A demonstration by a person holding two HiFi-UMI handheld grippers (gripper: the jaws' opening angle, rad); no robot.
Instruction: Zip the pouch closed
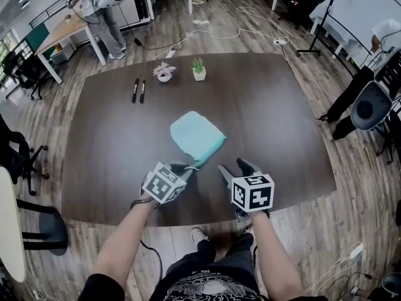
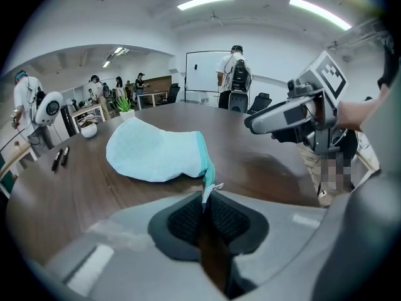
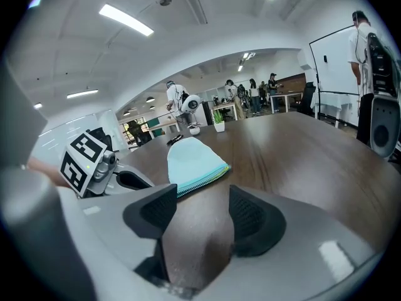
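Observation:
A light turquoise pouch [image 1: 197, 137] lies flat on the dark wooden table [image 1: 282, 118], its zipper edge toward me. My left gripper [image 1: 187, 167] sits at the pouch's near corner. In the left gripper view the pouch [image 2: 153, 152] stretches ahead and its teal end tab [image 2: 207, 192] is pinched between the pads of that gripper [image 2: 205, 207], with a small silver pull [image 2: 218, 185] beside it. My right gripper [image 1: 233, 167] hovers just right of the corner, open. In its own view this gripper [image 3: 202, 209] has only bare table between the pads; the pouch [image 3: 193, 160] lies ahead to the left.
Two black markers [image 1: 138, 90] and two small potted plants [image 1: 165, 72] [image 1: 198, 69] stand at the table's far side. The table's near edge [image 1: 188, 221] runs just under my hands. Office chairs [image 1: 369, 105] and a person [image 1: 103, 17] are around the table.

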